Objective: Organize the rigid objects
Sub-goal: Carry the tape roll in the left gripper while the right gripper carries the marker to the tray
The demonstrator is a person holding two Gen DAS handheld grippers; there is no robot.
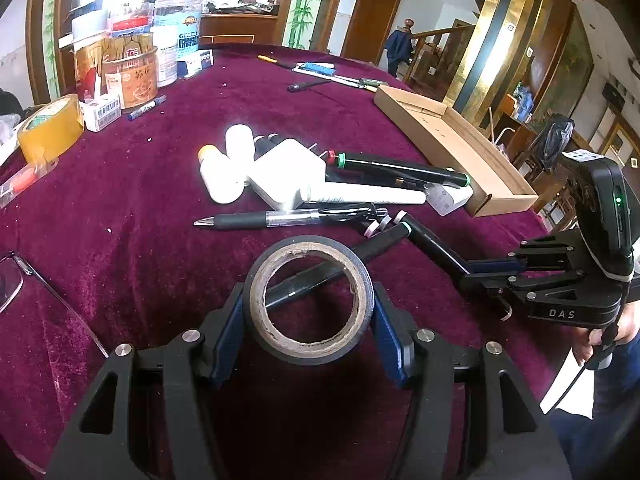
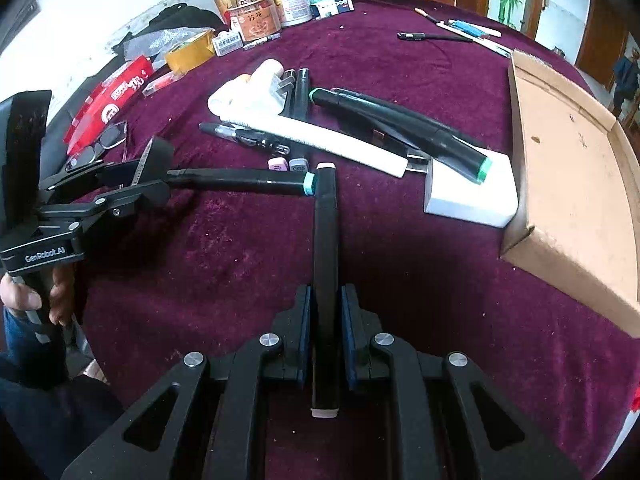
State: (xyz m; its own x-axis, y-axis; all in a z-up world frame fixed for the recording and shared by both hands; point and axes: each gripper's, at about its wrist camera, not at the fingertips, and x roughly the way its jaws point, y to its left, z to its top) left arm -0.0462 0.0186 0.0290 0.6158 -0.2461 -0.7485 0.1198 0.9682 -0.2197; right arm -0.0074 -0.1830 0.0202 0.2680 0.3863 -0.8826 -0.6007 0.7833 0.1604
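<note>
Between left claw [image 1: 308, 320] pads: tape roll [image 1: 310, 300], seemingly gripped.

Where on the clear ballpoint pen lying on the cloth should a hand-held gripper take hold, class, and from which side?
Grip the ballpoint pen on its black rubber sleeve near the tip, coming down from above with the fingers across the barrel. It lies flat on the cloth; that end is free, while the clip end sits close against the markers, so there is probably less room there.
</note>
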